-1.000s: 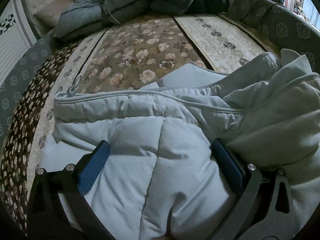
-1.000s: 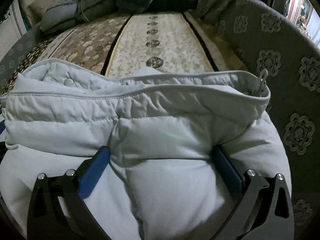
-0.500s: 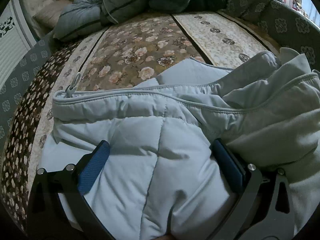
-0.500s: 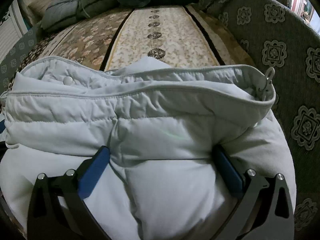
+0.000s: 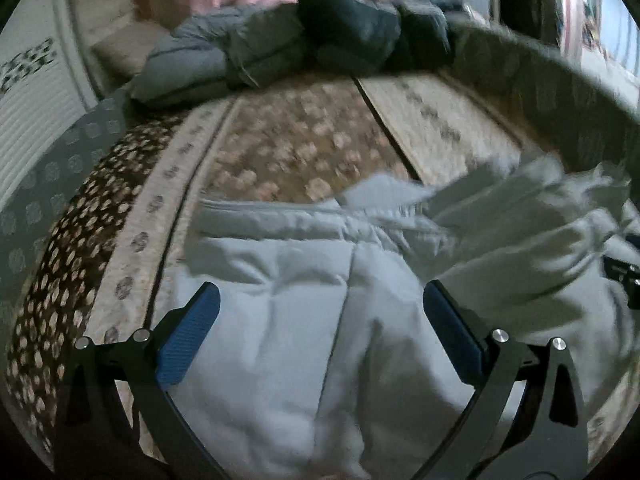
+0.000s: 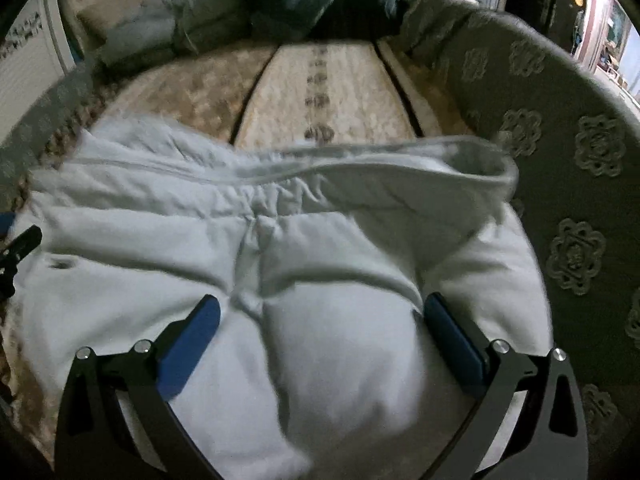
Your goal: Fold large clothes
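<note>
Here the jacket [image 5: 304, 320] is lying bunched on the bed [image 5: 304, 152], filling the lower half of both views. Left claw [image 5: 320, 332] is sitting with fingers wide apart, padded fabric bulging between the blue pads [image 5: 188, 340]; not clamping. Right claw [image 6: 320, 336] is doing likewise, fingers spread, jacket [image 6: 320, 280] puffing up between. Both frames are blurring, so zipper and seams are hard to read. Dark clothes [image 5: 304, 48] are piling at the far end, edges smeared. Jacket's near edge is cut off.
</note>
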`<move>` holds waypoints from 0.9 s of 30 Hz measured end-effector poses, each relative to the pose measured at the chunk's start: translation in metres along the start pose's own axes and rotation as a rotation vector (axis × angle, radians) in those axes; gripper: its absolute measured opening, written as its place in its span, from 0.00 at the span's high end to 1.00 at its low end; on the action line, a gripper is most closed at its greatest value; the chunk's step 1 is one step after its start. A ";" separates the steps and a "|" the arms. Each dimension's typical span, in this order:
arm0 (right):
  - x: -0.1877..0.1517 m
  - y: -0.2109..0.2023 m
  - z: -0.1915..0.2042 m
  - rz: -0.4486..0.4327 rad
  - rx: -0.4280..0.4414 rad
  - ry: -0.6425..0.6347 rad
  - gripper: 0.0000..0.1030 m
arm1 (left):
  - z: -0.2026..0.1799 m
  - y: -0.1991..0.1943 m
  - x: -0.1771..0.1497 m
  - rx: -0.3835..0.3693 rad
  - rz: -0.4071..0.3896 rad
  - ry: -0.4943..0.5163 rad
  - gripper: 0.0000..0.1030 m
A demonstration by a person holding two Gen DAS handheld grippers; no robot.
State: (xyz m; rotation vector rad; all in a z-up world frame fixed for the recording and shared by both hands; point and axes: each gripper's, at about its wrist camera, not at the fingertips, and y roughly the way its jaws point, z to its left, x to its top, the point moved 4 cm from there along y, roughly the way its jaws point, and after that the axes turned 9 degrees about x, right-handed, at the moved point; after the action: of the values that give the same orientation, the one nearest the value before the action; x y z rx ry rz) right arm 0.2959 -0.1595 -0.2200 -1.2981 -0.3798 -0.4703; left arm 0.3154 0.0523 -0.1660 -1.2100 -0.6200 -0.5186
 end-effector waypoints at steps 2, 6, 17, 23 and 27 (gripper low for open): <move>0.004 -0.027 -0.002 -0.074 0.027 0.027 0.02 | 0.011 -0.014 0.000 -0.002 -0.016 -0.029 0.03; -0.002 -0.063 -0.019 -0.125 -0.004 0.015 0.02 | 0.055 -0.030 -0.024 0.048 -0.006 -0.101 0.03; -0.072 -0.095 -0.099 -0.001 -0.029 0.176 0.02 | 0.134 -0.006 -0.162 0.227 0.124 -0.190 0.03; -0.097 -0.076 -0.112 0.105 -0.019 0.108 0.02 | 0.127 0.007 -0.166 0.182 0.080 -0.112 0.03; -0.100 -0.060 -0.116 0.137 -0.046 0.038 0.02 | 0.124 0.010 -0.146 0.121 0.036 -0.172 0.03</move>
State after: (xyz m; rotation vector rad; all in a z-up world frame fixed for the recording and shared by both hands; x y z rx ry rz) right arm 0.1798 -0.2722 -0.2498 -1.3485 -0.2478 -0.3893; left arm 0.1957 0.1802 -0.2442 -1.1560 -0.7640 -0.3443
